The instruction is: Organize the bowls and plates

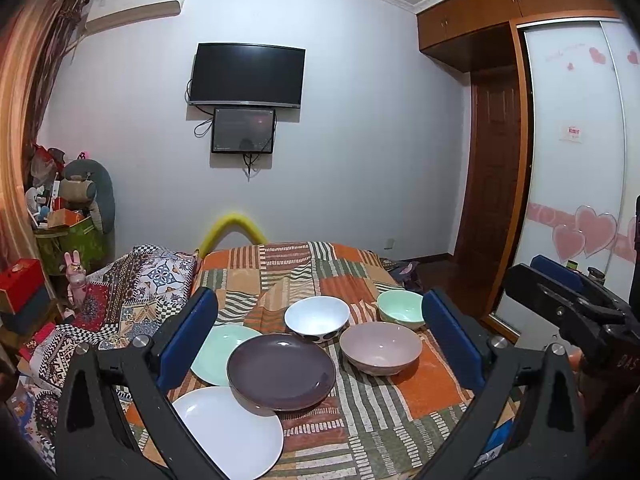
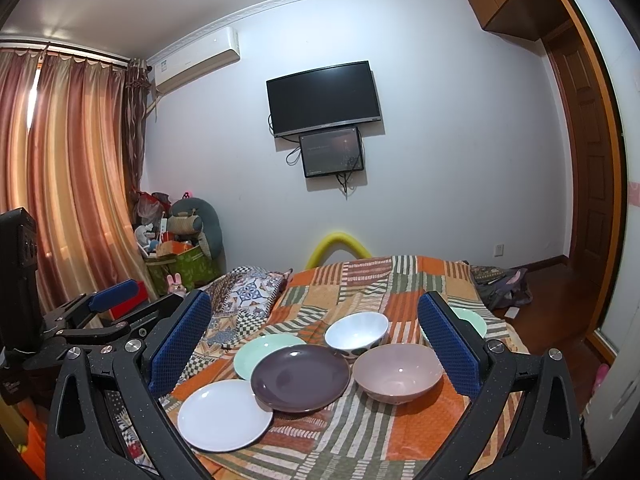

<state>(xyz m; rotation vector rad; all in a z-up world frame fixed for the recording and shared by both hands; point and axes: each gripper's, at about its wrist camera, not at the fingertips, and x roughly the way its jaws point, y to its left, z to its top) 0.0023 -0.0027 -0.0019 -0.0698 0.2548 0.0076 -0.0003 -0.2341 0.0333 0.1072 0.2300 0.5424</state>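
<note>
We hold both the left gripper [image 1: 320, 340] and right gripper [image 2: 316, 344] spread apart and empty, because the purple plate [image 1: 281, 372], overlapping the white plate [image 1: 232, 432] at its seven o'clock, likely needs restacking first.

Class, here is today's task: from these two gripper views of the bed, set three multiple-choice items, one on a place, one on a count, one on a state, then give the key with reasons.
1. Where does the purple plate lie?
A. overlapping the white plate and green plate
B. inside the pink bowl
C. on the floor

2. How many bowls are on the bed?
A. one
B. three
C. five

3. How is the left hand-held gripper?
A. shut on a plate
B. shut on a bowl
C. open, holding nothing

Key: A, its rim covers both plates' edges; B, the white bowl, green bowl and pink bowl; C, its fingers stand wide apart.
</note>
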